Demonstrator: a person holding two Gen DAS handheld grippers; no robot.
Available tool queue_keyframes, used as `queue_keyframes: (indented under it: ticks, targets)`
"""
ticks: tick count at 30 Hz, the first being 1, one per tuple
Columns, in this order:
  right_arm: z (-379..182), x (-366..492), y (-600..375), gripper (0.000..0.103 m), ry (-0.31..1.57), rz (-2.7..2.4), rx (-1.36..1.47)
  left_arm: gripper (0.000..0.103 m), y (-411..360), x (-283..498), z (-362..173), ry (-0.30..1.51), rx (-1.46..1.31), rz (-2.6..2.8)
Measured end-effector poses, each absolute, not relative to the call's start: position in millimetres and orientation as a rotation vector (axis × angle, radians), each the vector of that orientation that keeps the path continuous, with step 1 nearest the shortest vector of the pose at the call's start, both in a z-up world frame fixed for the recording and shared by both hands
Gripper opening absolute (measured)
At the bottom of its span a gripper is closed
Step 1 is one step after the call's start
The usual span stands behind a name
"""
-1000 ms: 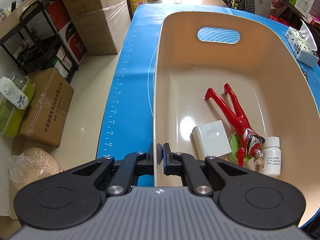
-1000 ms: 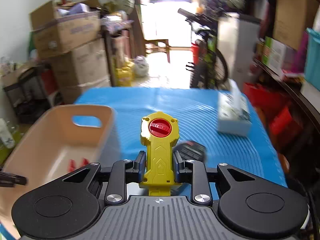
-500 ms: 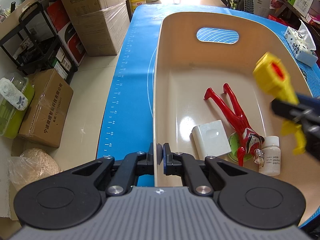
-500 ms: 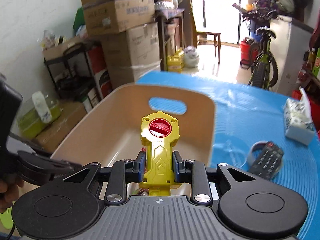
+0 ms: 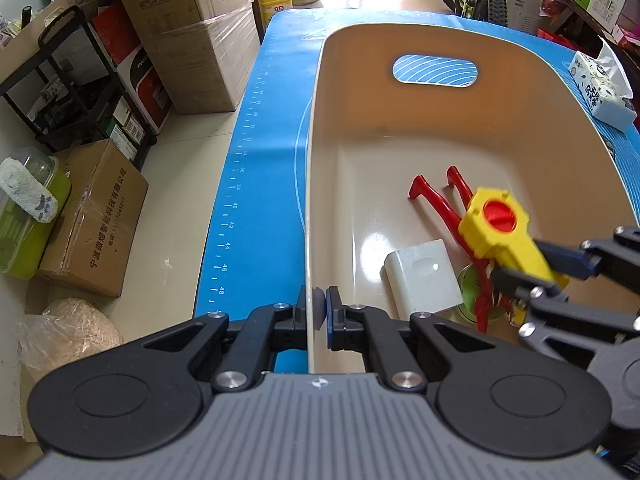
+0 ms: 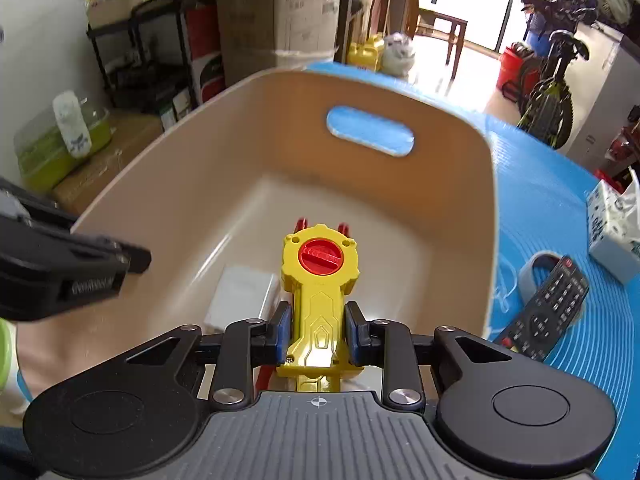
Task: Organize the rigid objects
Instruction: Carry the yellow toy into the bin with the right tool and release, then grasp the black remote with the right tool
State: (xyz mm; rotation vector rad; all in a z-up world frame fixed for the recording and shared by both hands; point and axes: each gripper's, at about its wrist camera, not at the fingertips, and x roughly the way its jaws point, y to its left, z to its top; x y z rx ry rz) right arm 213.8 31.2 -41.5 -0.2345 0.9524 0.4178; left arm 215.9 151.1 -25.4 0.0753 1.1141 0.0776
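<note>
- The left gripper (image 5: 317, 312) is pinched shut on the near wall of the beige plastic tub (image 5: 436, 120) with a cut-out handle slot, steadying it on the blue mat (image 5: 256, 184).
- The right gripper (image 6: 318, 330) is clamped on the shaft of a yellow plastic toy launcher with a red round dial (image 6: 318, 280), held above the tub's floor, not yet let go.
- Already lying in the tub, ahead of and below the right gripper: a red plastic hero figure (image 5: 440, 196), a white rectangular block (image 5: 420, 276) and a green disc (image 5: 468, 284) partly hidden under the figure.
- Seemingly left to do: release the launcher, then collect the black remote control (image 6: 548, 308) and the grey tape ring (image 6: 536, 276) on the mat, right of the right gripper.
- A tissue pack (image 6: 612, 224) sits farther right; whether it belongs in the tub is unclear.
</note>
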Motion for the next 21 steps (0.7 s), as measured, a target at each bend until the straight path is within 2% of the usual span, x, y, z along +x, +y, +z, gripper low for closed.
queue_keyframes:
  ticks: [2, 4, 7, 9, 11, 21]
  targets:
    - [-42.6, 212.9, 33.3, 0.037, 0.957, 0.424, -0.247, 0.008, 150.9, 215.8, -25.6, 1.114, 0.078, 0.078]
    - [-39.8, 213.7, 30.1, 0.045, 0.95, 0.42, -0.226, 0.008, 150.7, 216.0, -25.7, 1.114, 0.079, 0.078]
    - [-33.8, 212.7, 23.0, 0.048, 0.933, 0.43, -0.184, 0.008, 150.6, 215.9, -25.7, 1.114, 0.078, 0.078]
    - [-25.3, 208.8, 16.7, 0.055, 0.895, 0.444, -0.16, 0.008, 150.6, 216.0, -25.7, 1.114, 0.078, 0.078]
    - [-15.4, 205.6, 11.7, 0.074, 0.851, 0.44, -0.163, 0.008, 150.6, 216.0, -25.7, 1.114, 0.078, 0.079]
    - [26.2, 212.9, -58.7, 0.076, 0.707, 0.29, -0.029, 0.008, 150.4, 215.8, -25.4, 1.114, 0.08, 0.078]
